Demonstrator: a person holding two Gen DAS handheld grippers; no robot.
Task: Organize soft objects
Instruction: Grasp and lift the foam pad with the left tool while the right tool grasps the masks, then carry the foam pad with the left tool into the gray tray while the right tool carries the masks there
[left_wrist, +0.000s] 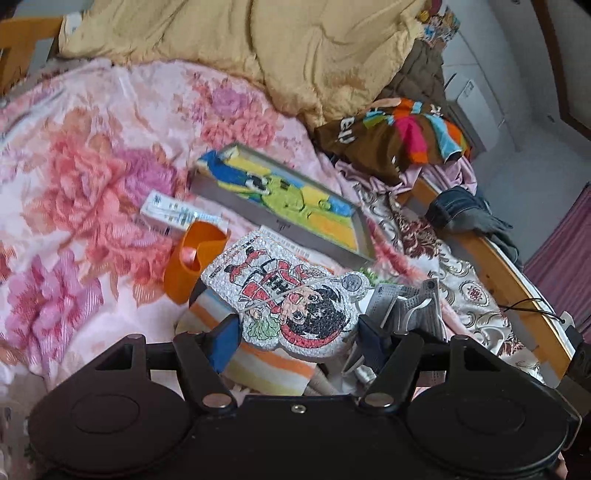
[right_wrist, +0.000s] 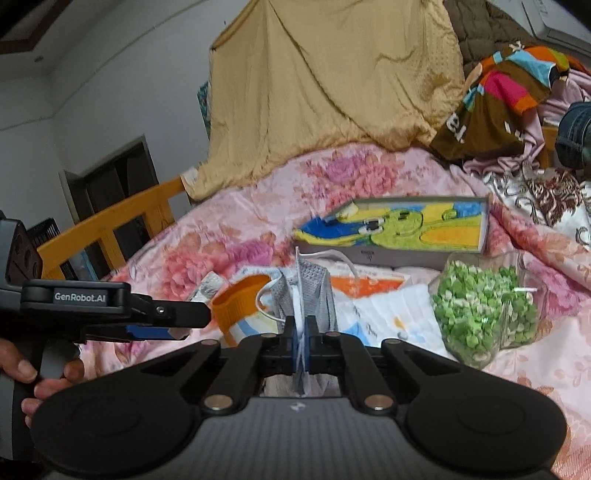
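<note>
Left wrist view: the left gripper (left_wrist: 295, 338) stands wide, holding nothing, astride the cartoon pouch (left_wrist: 288, 295) just beside the orange cup (left_wrist: 194, 258). Right wrist view: the right gripper (right_wrist: 301, 338) pinches the grey face masks (right_wrist: 303, 295), edge-up (nearer hand), right of that cup (right_wrist: 240, 306).

Two handheld grippers, both black. Left gripper (left_wrist: 295, 341) built with two round raised discs on a broad matte body, silver rivets at the pivots of angled link arms, a small screw at centre, blue pads on the fingers (left_wrist: 225, 343). Right gripper (right_wrist: 302, 341) of like build, but with a grey woven-textured centre plate bearing a small pale logo; blue pads too. Seen from the right wrist, a white "GenRobot.AI" label on the left gripper's side, above a grey handle gripped by a hand (right_wrist: 40, 376).
</note>
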